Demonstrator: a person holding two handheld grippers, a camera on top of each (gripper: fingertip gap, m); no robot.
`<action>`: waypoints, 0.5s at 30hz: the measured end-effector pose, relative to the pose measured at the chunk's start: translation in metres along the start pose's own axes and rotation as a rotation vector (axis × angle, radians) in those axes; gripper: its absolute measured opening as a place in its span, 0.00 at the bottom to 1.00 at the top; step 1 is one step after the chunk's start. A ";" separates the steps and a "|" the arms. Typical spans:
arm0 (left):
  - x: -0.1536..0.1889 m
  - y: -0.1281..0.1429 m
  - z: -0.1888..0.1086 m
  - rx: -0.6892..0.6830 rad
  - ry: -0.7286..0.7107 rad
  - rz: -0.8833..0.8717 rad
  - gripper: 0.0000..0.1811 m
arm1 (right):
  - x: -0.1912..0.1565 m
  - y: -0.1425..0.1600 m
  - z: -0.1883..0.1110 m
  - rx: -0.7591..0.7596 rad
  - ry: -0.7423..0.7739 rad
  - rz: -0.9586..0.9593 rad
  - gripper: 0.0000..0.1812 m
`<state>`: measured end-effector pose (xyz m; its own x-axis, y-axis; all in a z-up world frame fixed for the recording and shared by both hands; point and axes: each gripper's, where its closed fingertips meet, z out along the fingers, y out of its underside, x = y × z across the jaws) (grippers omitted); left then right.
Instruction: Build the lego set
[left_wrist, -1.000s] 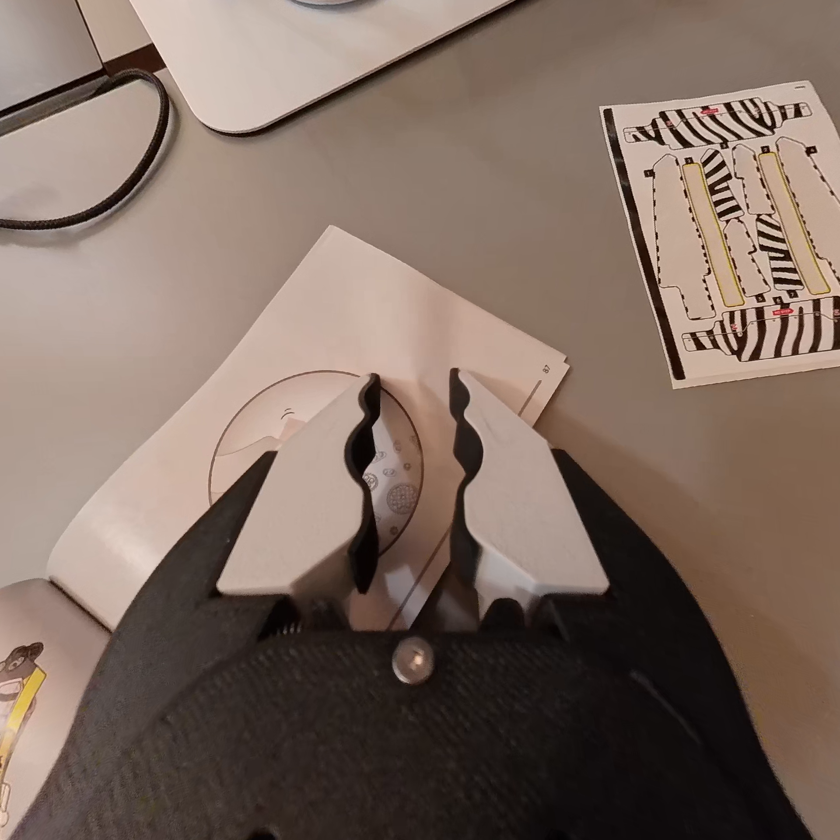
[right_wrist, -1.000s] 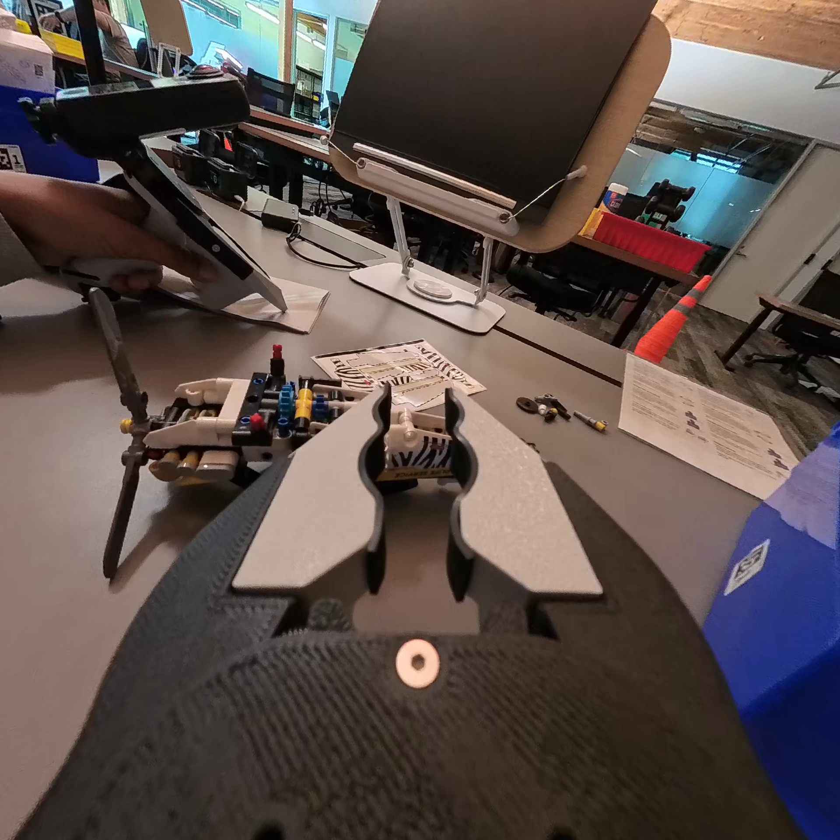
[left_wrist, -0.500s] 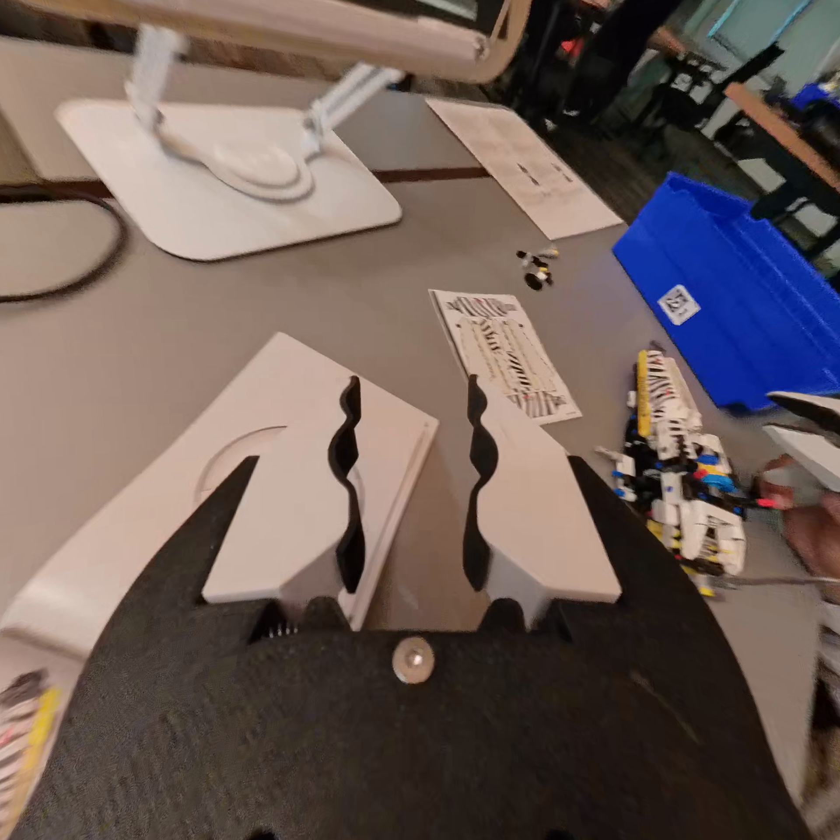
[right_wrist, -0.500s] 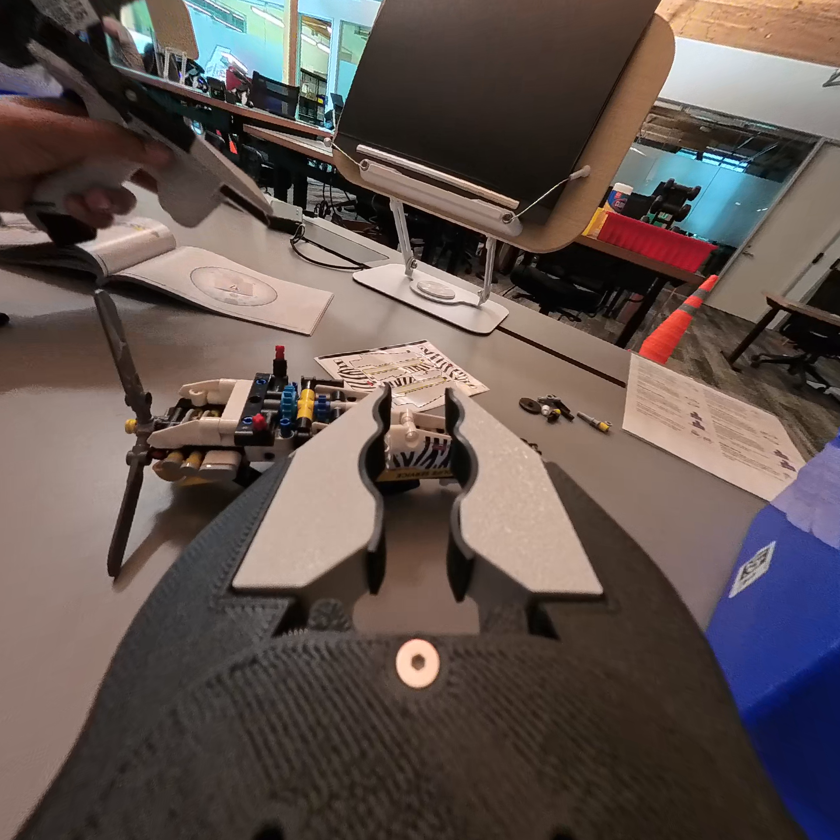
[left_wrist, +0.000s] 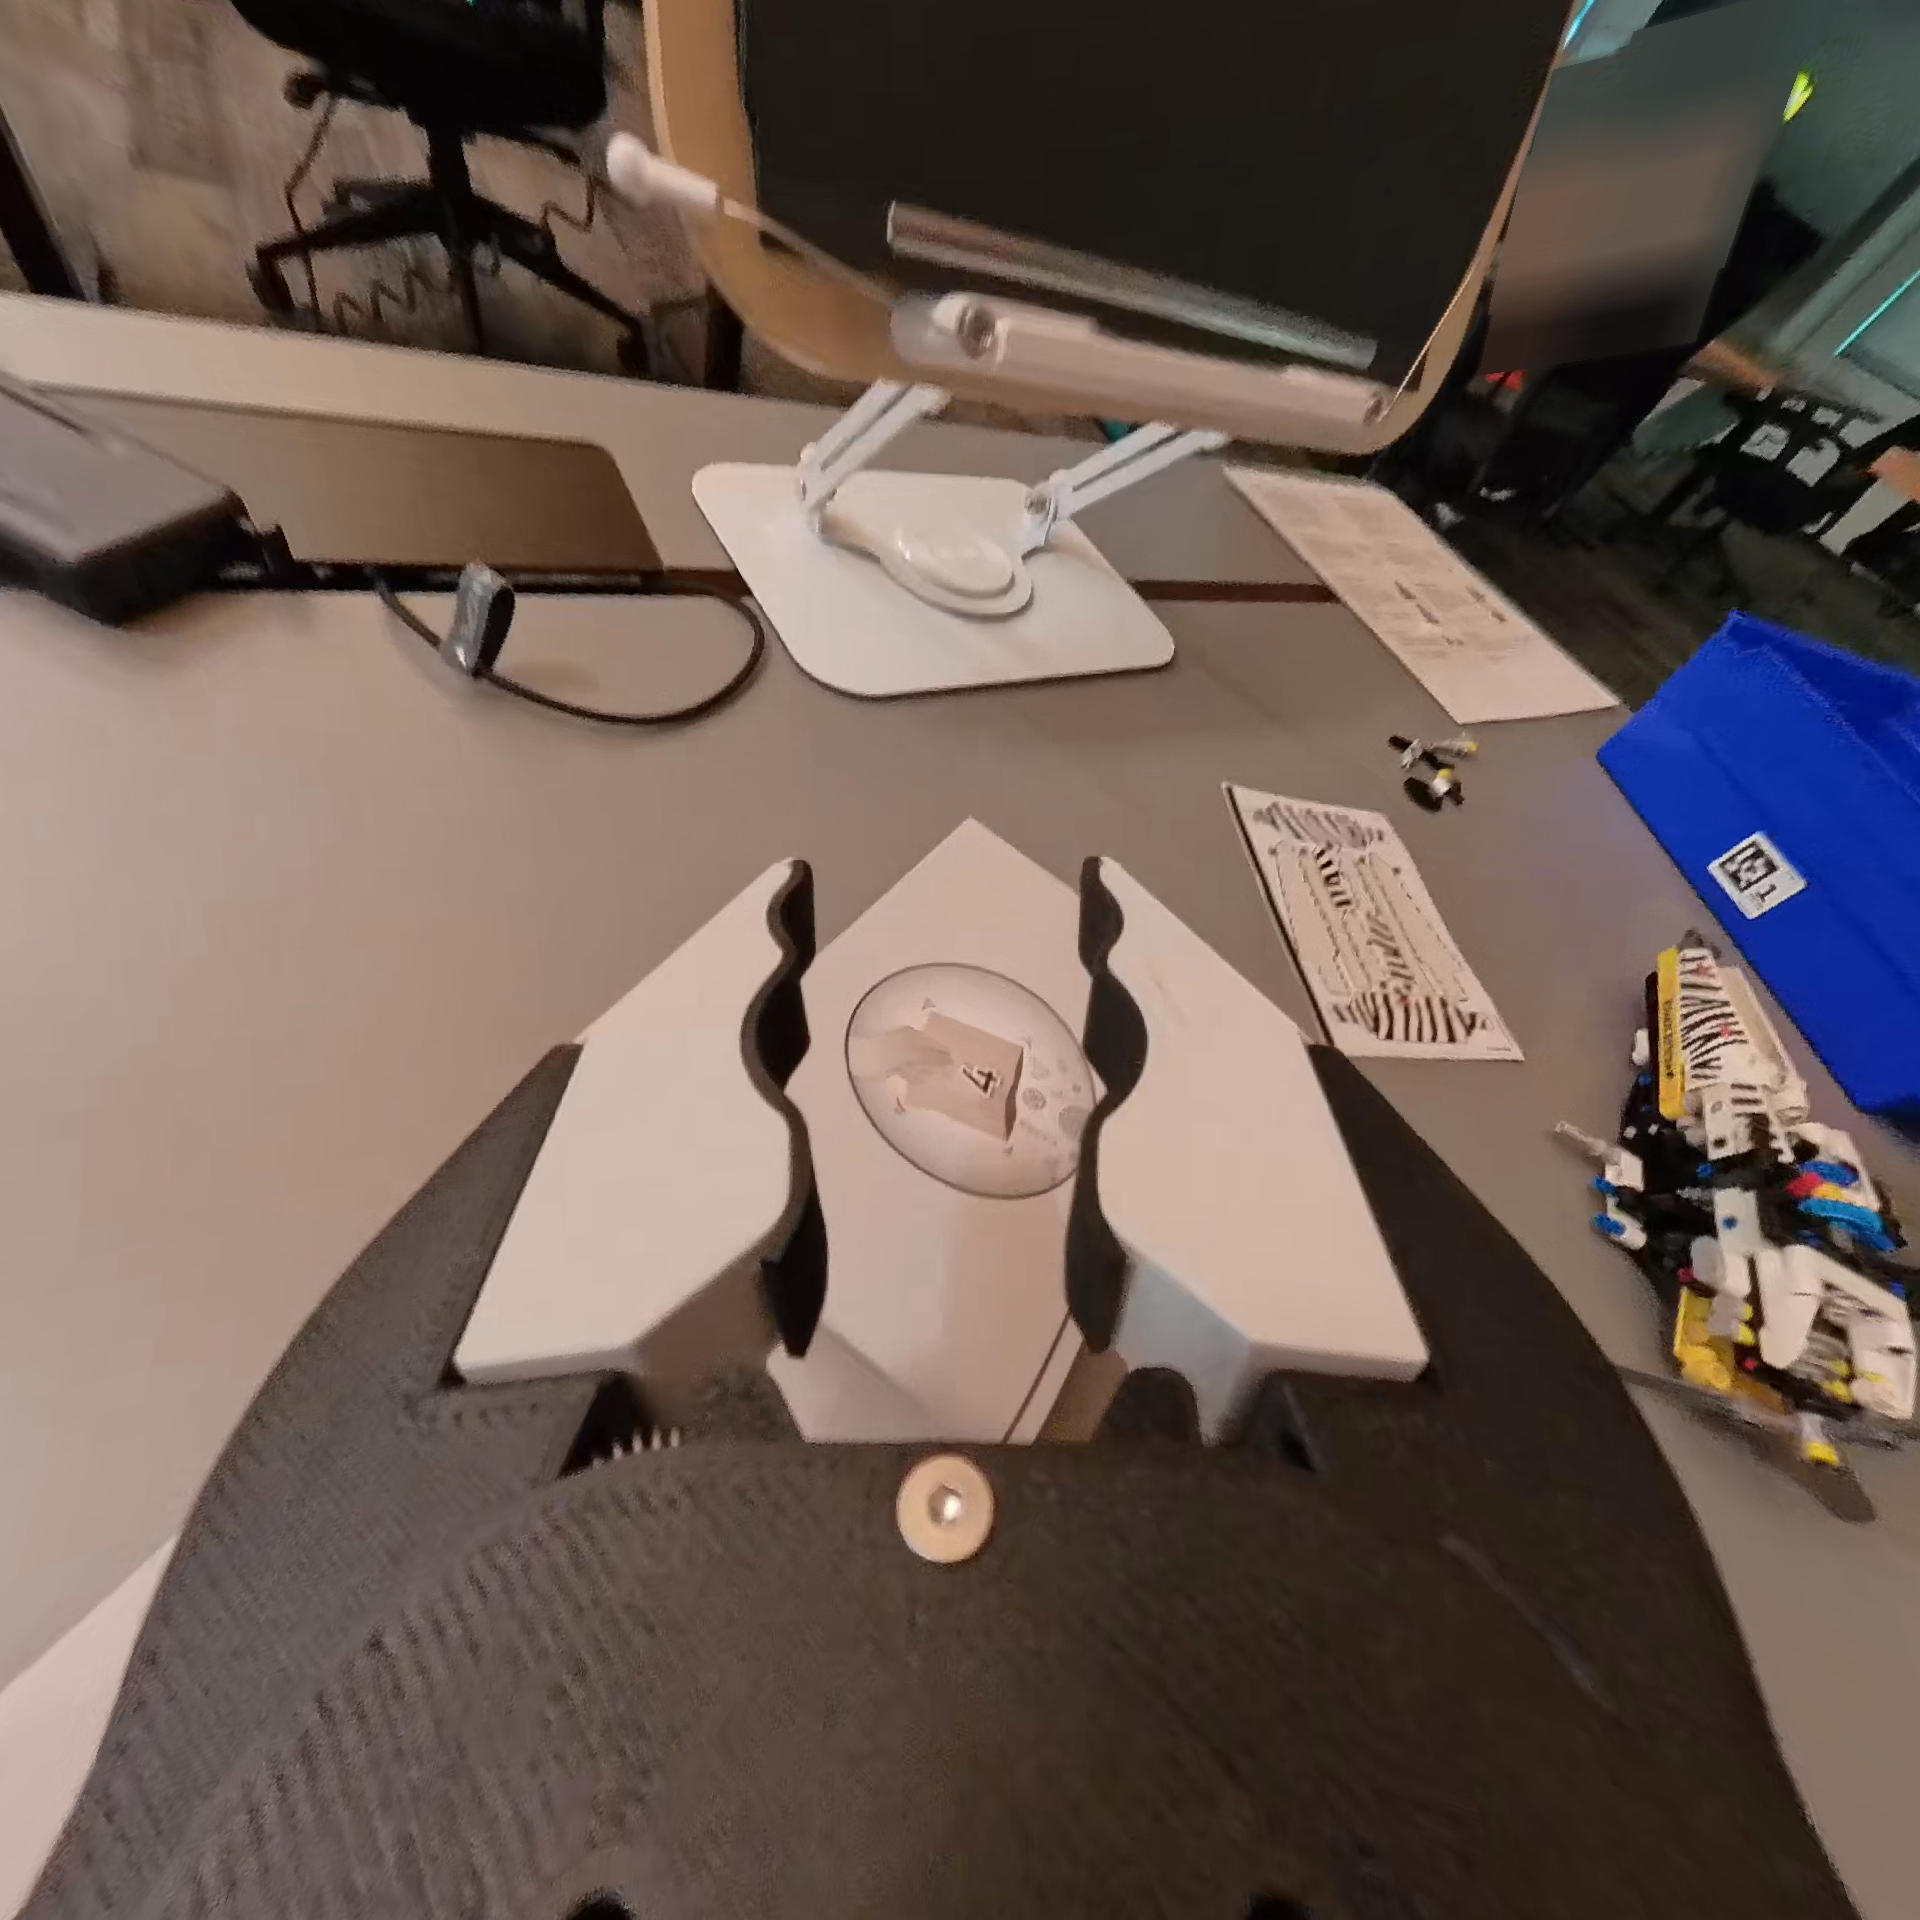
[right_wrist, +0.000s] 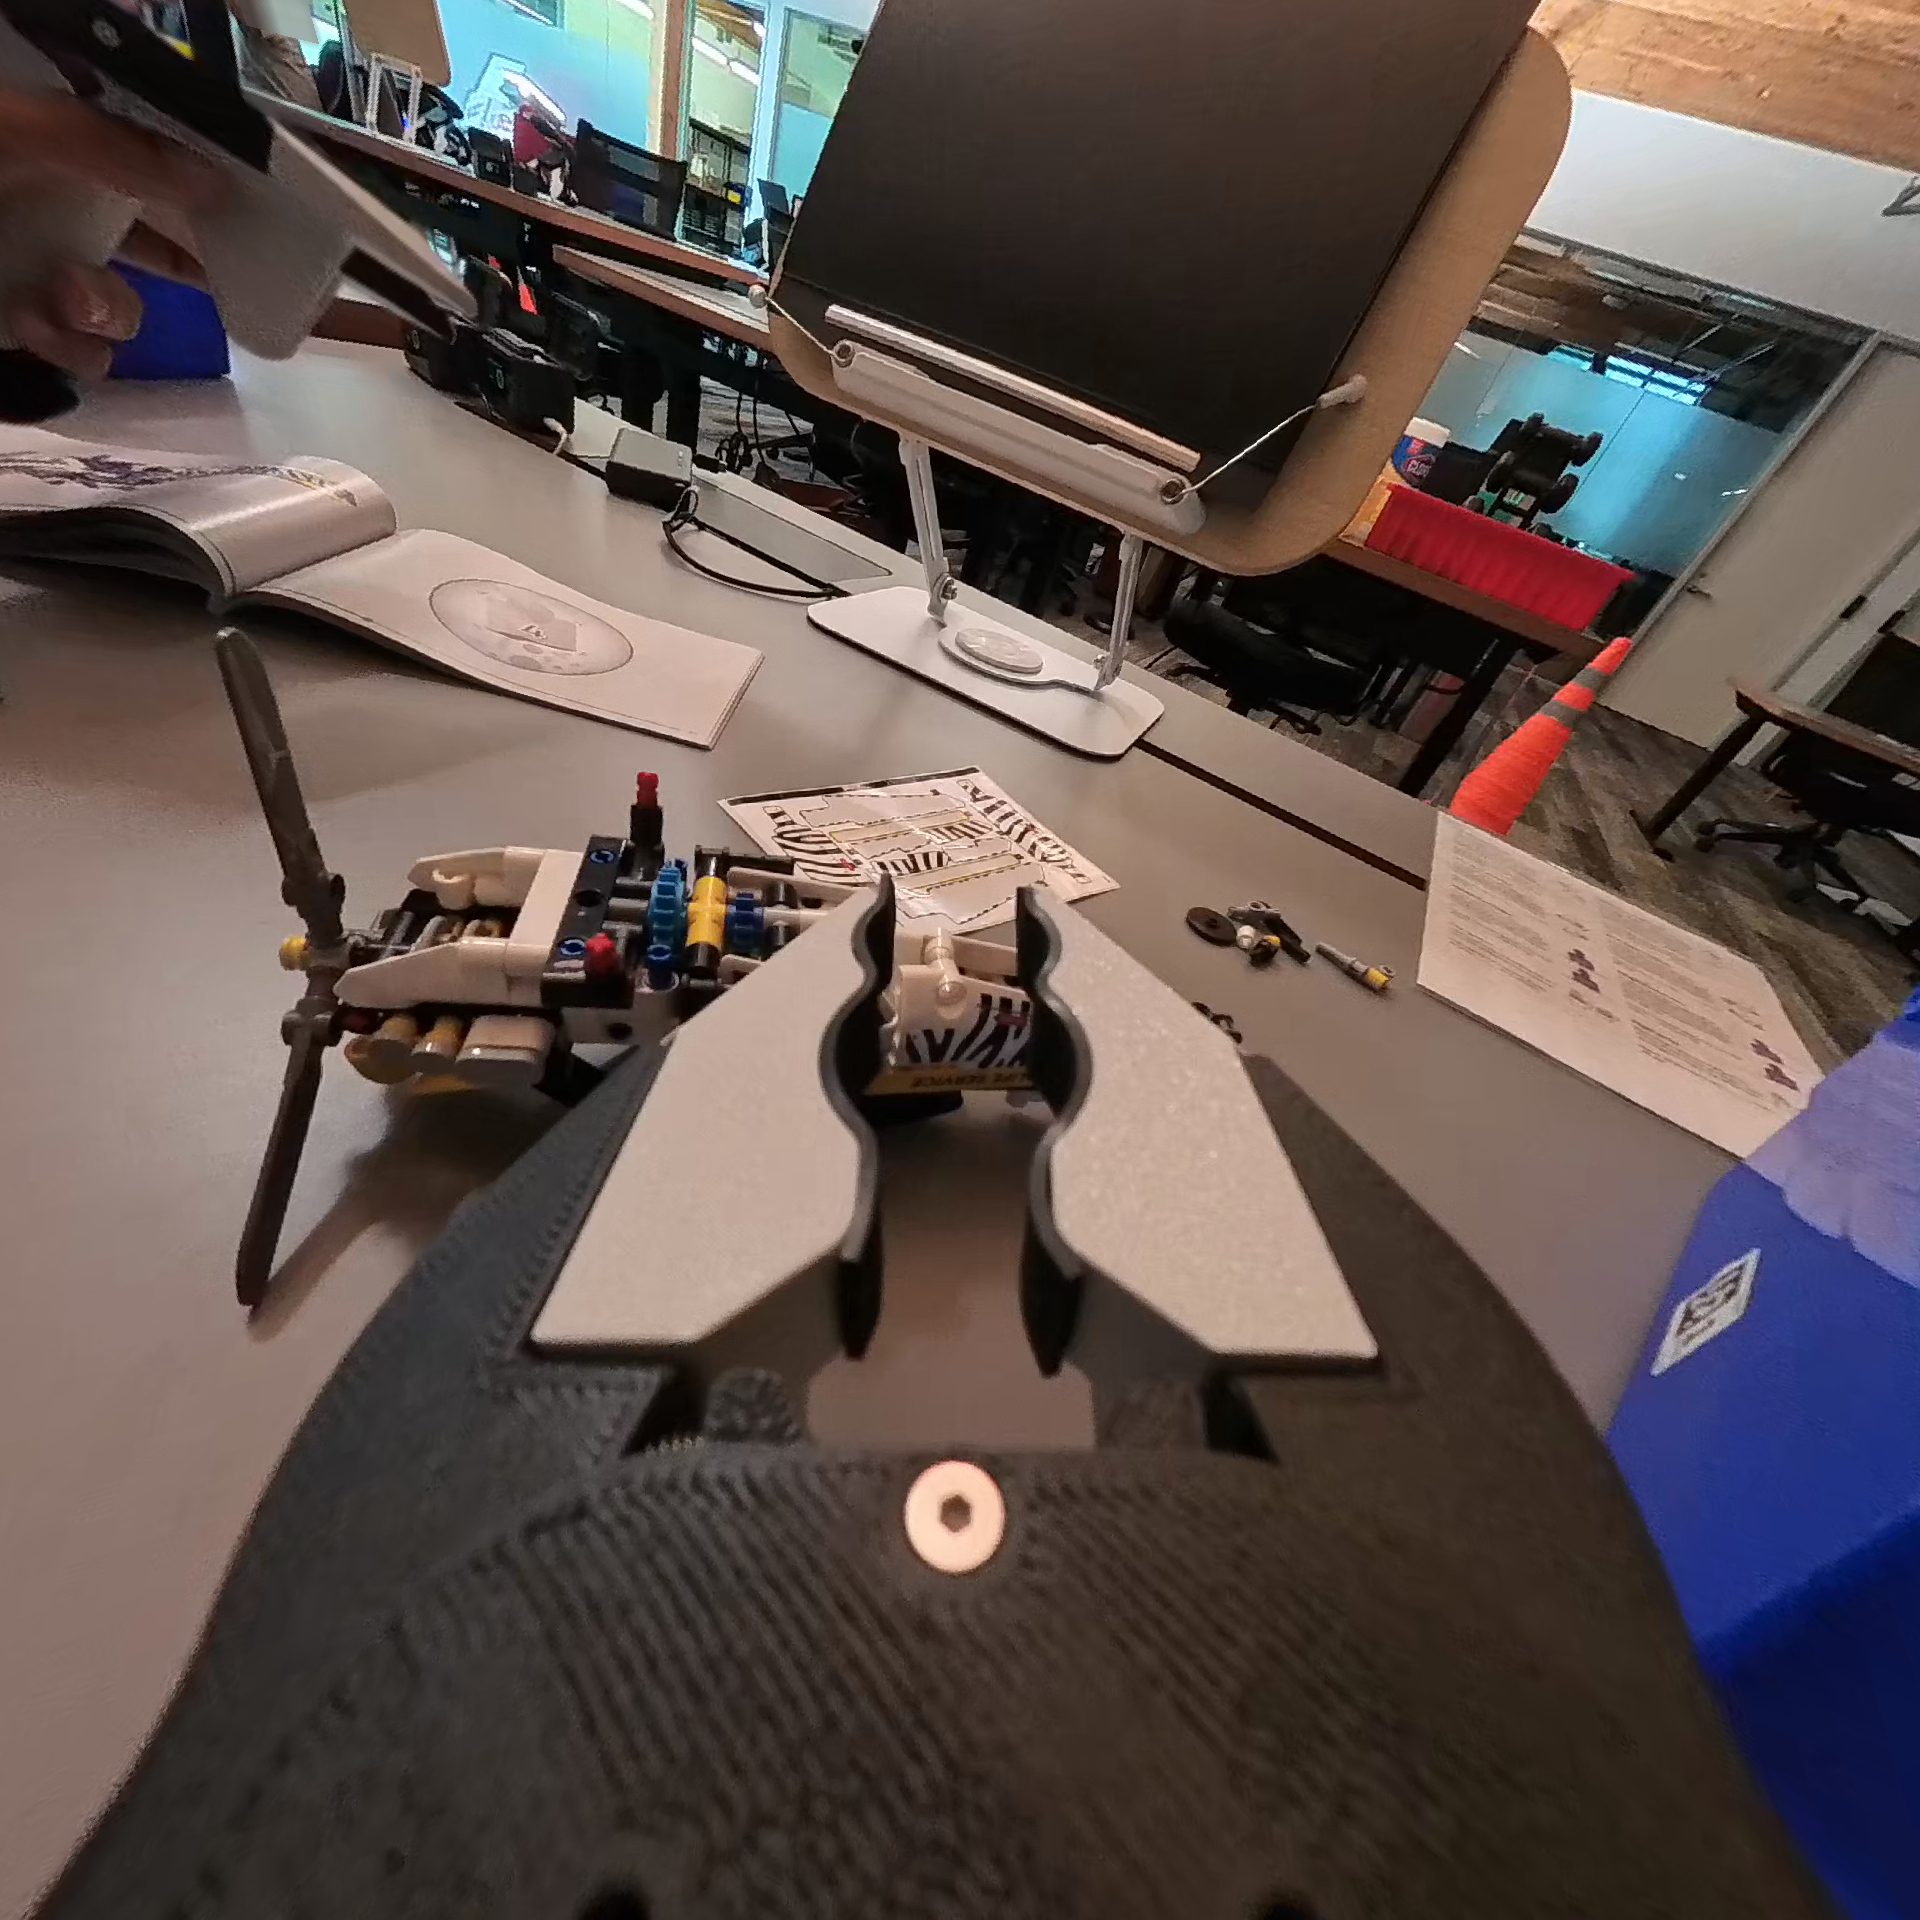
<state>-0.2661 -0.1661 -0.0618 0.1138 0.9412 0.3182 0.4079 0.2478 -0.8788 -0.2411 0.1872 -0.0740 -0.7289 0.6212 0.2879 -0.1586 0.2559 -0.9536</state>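
A partly built lego plane (right_wrist: 582, 935) lies on the grey table, with a dark propeller (right_wrist: 296, 914) at its left end and a zebra-striped tail (right_wrist: 961, 1034). My right gripper (right_wrist: 956, 899) is open and low over the table. The tail shows between its fingers, and I cannot tell if they touch it. My left gripper (left_wrist: 940, 883) is open and empty, held above the open instruction booklet (left_wrist: 966, 1091). It also shows blurred in a hand at the top left of the right wrist view (right_wrist: 416, 281). The plane lies to its right (left_wrist: 1745, 1195).
A zebra sticker sheet (left_wrist: 1361, 935) lies between the booklet and the plane. A few small loose parts (right_wrist: 1257, 930), a printed sheet (right_wrist: 1600, 997) and a blue bin (left_wrist: 1787, 831) are to the right. A tablet stand (left_wrist: 935, 582) and a cable (left_wrist: 582, 675) are behind. Spacing between my two grippers at the tips: around 35 centimetres. The partly built lego plane (right_wrist: 582, 935) is closer to my right gripper, around 6 centimetres from its tips; the left tips are 30 centimetres off. Seen from the left wrist view (left_wrist: 1871, 1275) as well.
My left gripper has lifted off the booklet page, tilted up toward the stand and opened wider. My right gripper and the plane have stayed put.
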 end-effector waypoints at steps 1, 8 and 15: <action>-0.003 0.004 0.002 -0.022 -0.013 0.006 0.29 | 0.000 0.000 0.000 -0.002 0.000 -0.002 0.11; -0.010 -0.029 -0.023 0.166 -0.086 0.040 0.29 | -0.001 0.000 0.000 -0.003 0.003 -0.012 0.11; -0.033 -0.054 -0.063 0.369 -0.122 0.028 0.28 | 0.003 -0.012 -0.008 0.090 0.024 -0.020 0.11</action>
<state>-0.2347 -0.2245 -0.0025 0.0022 0.9637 0.2668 0.0501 0.2664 -0.9626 -0.2359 0.1918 -0.0614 -0.7093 0.6341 0.3080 -0.2327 0.2018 -0.9514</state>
